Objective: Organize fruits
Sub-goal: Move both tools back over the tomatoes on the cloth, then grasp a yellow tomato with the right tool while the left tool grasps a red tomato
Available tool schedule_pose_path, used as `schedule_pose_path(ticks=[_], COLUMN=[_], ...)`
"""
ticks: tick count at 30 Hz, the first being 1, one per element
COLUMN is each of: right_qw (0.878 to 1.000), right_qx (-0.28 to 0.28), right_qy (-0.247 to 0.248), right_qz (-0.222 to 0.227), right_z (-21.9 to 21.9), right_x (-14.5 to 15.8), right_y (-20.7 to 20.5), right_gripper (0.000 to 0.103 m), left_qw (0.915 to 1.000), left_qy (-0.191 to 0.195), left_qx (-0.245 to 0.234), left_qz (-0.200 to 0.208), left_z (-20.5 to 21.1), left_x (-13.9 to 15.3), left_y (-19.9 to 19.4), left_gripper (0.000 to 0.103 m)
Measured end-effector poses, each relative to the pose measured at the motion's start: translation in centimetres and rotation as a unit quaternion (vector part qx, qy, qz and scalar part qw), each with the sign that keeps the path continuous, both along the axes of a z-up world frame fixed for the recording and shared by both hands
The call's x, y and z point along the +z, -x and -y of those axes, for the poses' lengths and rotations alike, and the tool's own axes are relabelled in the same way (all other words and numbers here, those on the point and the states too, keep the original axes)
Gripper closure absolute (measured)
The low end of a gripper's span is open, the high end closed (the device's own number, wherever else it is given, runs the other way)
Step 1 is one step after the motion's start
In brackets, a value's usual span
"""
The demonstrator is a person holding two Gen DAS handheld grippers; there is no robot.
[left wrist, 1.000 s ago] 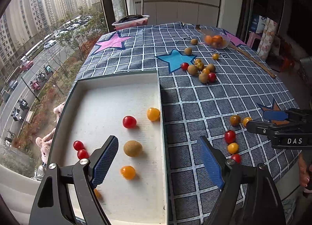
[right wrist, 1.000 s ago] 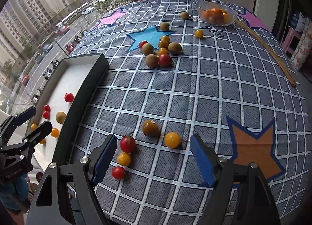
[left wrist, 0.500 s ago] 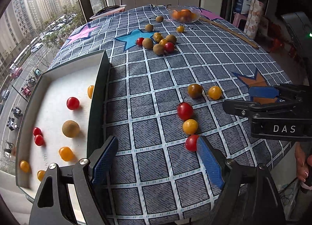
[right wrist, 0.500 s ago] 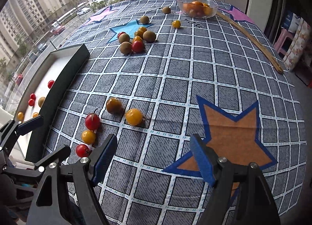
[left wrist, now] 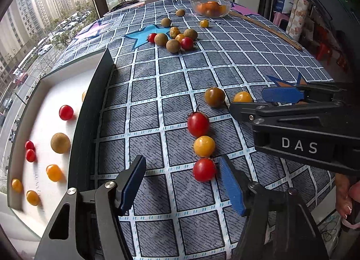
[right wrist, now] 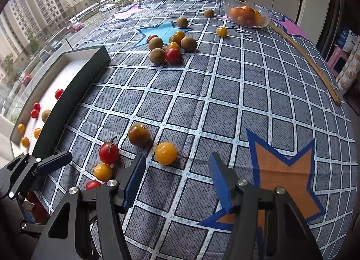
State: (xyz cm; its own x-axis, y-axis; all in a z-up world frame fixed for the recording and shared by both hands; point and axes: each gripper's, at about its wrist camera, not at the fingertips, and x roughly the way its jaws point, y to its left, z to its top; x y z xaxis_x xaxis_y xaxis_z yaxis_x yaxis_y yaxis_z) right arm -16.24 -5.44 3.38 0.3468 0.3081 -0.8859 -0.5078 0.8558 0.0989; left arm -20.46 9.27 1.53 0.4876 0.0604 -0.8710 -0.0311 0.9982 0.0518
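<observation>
Small round cherry tomatoes lie loose on a grey checked tablecloth [left wrist: 171, 84] — a near red one [left wrist: 204, 169], a yellow one [left wrist: 204, 146] and a stemmed red one [left wrist: 198, 123] in a touching line — while a white shallow tray [left wrist: 45, 93] holds several more red and orange fruits, spread apart.

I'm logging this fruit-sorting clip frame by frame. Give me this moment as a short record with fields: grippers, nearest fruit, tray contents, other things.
left gripper: open, low over the tablecloth
right gripper: open, empty
nearest fruit: red tomato beside the left gripper's right finger, not gripped
same row: yellow tomato, stemmed red tomato
tray: red and orange tomatoes and one brown fruit
far end: glass bowl of orange fruit
</observation>
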Motion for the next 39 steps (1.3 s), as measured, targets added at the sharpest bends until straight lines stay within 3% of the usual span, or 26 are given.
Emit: schedule_pose_path(ticks=[4, 5, 6, 8, 10, 11, 15, 25, 39], right_qw=[0.999, 0.999, 0.999, 0.999, 0.999, 0.999, 1.000, 0.998, 0.999], right_qx=[0.015, 0.017, 0.017, 0.018, 0.016, 0.013, 0.002, -0.025, -0.010], right_qy=[0.025, 0.028, 0.031, 0.029, 0.027, 0.025, -0.001, -0.043, -0.041], right_qz=[0.016, 0.019, 0.021, 0.021, 0.019, 0.018, 0.001, -0.031, -0.026], right_z=[-1.0, -1.1, -1.2, -1.2, -1.2, -1.1, -0.1, 2.6, 0.3], right_x=[0.0, 0.0, 0.0, 0.0, 0.1, 0.1, 0.2, 1.1, 3.2], right_y=[0.2, 0.3, 0.4, 0.4, 0.5, 0.5, 0.6, 1.4, 2.5], right_gripper=[0.056, 0.058, 0.061, 0.068, 0.081, 0.082, 0.082, 0.082, 0.082], left_qw=[0.9999, 0.9999, 0.9999, 0.9997, 0.9996, 0.9995, 0.9987, 0.9983, 0.9963], left_qy=[0.009, 0.009, 0.011, 0.019, 0.020, 0.027, 0.047, 0.056, 0.060], left_qx=[-0.004, -0.006, -0.010, -0.015, -0.017, -0.018, -0.016, -0.010, 0.024], left_qz=[0.000, 0.001, 0.002, 0.001, 0.002, 0.002, 0.006, 0.014, 0.056], left_z=[0.3, 0.5, 0.6, 0.8, 0.9, 0.8, 0.0, -2.0, -6.4], left_x=[0.1, 0.2, 0.2, 0.2, 0.2, 0.3, 0.7, 1.8, 4.6], left_y=[-0.1, -0.1, 0.0, 0.0, 0.1, 0.2, 0.9, 2.5, 3.9], left_gripper=[0.049, 0.055, 0.069, 0.080, 0.081, 0.084, 0.084, 0.084, 0.084])
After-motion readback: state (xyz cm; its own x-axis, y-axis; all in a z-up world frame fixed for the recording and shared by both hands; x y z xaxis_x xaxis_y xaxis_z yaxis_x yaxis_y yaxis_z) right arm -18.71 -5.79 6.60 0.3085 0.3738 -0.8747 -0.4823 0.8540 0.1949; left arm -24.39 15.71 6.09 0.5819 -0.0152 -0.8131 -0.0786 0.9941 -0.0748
